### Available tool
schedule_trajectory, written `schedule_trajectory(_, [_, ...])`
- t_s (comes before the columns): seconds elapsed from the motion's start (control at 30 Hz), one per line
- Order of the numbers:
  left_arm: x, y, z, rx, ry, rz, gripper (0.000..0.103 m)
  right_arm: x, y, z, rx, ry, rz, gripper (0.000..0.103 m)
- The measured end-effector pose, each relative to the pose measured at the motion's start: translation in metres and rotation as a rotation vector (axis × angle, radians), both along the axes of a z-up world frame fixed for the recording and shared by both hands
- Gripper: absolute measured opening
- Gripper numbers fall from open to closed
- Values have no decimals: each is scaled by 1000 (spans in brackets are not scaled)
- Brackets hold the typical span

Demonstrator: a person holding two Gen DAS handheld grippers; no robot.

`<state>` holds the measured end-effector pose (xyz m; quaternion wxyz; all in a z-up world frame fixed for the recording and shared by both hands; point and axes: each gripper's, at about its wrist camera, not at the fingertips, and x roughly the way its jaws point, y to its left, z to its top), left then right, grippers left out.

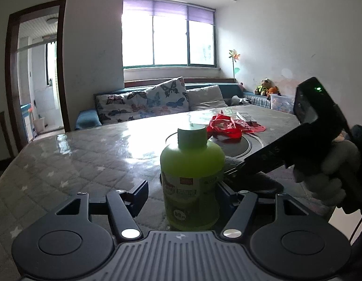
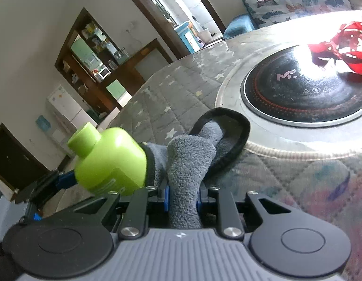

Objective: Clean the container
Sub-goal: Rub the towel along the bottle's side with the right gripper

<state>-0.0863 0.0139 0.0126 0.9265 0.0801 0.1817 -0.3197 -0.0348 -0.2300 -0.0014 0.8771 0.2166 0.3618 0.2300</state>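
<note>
Black claw point(image 1: 183, 195), blue pads, silver screws

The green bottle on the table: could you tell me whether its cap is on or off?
On. The green bottle stands upright with its cap seated on the neck.

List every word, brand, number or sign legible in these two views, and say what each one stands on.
"M": large pale letter on the round black glass cooktop set in the quilted grey table cover; the small white symbols below it are unreadable.
"99": white digits in a circle low on the green plastic bottle; doubtful, blurred.
Red-and-white label on that bottle: print too blurred to read.
Grey fleece cloth in the right claw: no text.
</note>
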Motion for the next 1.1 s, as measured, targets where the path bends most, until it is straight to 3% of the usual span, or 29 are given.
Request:
schedule_trajectory(0.27, [2, -13, 2, -5, -11, -22, 67, -23, -3, 28, 43, -80, -6, 20])
schedule_trajectory(0.53, [8, -13, 1, -12, -6, -23, 66, -3, 2, 63, 53, -173, 23, 20])
schedule_trajectory(0.87, [8, -11, 1, -23, -3, -29, 67, 32, 4, 43, 119, -112, 13, 20])
schedule_trajectory(1.1, [8, -12, 1, -21, -2, -28, 67, 31, 1, 22, 7, -47, 6, 20])
